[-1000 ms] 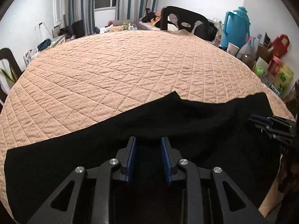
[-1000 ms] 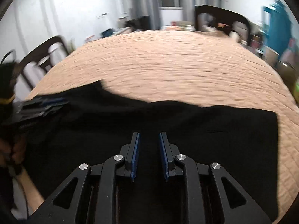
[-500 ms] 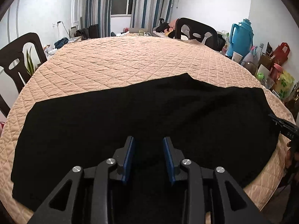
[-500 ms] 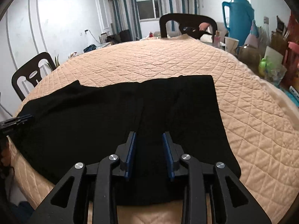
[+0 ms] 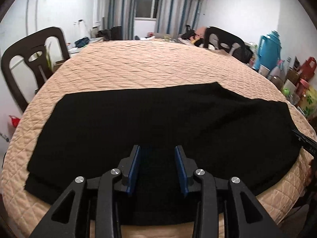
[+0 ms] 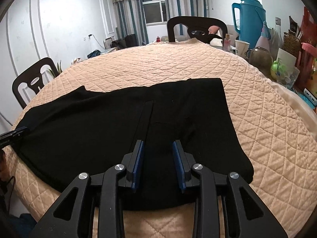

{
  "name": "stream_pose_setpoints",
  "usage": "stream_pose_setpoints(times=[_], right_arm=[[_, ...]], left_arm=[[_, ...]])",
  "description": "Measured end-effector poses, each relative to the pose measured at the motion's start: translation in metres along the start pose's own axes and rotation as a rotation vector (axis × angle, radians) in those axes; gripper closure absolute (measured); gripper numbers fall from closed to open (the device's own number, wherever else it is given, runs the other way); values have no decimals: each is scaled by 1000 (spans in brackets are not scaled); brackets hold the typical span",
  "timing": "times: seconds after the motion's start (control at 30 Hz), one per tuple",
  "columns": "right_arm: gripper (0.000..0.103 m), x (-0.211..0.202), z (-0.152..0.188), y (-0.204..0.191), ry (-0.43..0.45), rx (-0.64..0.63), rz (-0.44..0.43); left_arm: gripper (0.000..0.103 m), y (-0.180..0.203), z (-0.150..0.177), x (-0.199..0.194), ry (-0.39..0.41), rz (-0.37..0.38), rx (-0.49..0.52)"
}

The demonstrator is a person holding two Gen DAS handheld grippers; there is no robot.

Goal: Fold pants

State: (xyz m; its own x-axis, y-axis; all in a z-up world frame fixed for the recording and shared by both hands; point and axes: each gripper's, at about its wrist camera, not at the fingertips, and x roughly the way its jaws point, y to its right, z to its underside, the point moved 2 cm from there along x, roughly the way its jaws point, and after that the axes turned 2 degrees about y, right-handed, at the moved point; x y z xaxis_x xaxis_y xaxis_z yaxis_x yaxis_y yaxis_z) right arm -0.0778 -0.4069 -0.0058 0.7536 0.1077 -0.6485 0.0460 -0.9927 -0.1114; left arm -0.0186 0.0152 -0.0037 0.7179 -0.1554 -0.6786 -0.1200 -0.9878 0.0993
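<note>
Black pants (image 5: 158, 127) lie flat across the near part of a round table with a peach quilted cover (image 5: 150, 65). They also show in the right wrist view (image 6: 118, 123), with a seam strip running down the middle. My left gripper (image 5: 158, 166) is open and empty, above the pants' near edge. My right gripper (image 6: 158, 162) is open and empty, above the near edge of the pants' right end. The right gripper's tip shows at the right edge of the left wrist view (image 5: 305, 144); the left gripper's tip shows at the left edge of the right wrist view (image 6: 13, 135).
Dark chairs stand at the table's left (image 5: 29, 63) and far side (image 6: 196, 29). A teal thermos (image 6: 249, 19), paper cup (image 6: 241, 47), glass jar (image 6: 260, 55) and bags crowd a side surface at the right. The cover (image 6: 168, 65) beyond the pants is bare.
Both grippers have drawn back and risen from the pants, so the whole garment now shows. The jaws of both stay open with nothing between them.
</note>
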Motion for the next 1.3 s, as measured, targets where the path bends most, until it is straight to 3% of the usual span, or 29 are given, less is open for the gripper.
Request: stream_pose_setpoints(times=[0.23, 0.33, 0.47, 0.6, 0.73, 0.83, 0.9, 1.03, 1.3], right_arm=[[72, -12, 7, 4, 36, -6, 20], [72, -13, 11, 8, 44, 6, 12], [72, -19, 9, 5, 65, 5, 39], [72, -20, 9, 5, 64, 21, 39], [72, -21, 9, -7, 68, -22, 45], [72, -21, 7, -13, 82, -19, 12], [72, -20, 5, -18, 88, -16, -7], [72, -18, 2, -28, 94, -31, -37], [72, -14, 0, -37, 100, -35, -77]], left_arm=[[65, -43, 10, -9, 39, -113, -99], [65, -60, 17, -17, 69, -108, -137], [65, -79, 16, -21, 71, -161, -163], [65, -95, 16, -24, 67, -139, -218], [64, -111, 14, -30, 86, -217, -236], [64, -127, 18, -26, 51, -208, -298], [64, -128, 22, -26, 28, -195, -339], [64, -123, 27, -40, 57, -166, -456], [64, -104, 40, -38, 44, -187, -482]])
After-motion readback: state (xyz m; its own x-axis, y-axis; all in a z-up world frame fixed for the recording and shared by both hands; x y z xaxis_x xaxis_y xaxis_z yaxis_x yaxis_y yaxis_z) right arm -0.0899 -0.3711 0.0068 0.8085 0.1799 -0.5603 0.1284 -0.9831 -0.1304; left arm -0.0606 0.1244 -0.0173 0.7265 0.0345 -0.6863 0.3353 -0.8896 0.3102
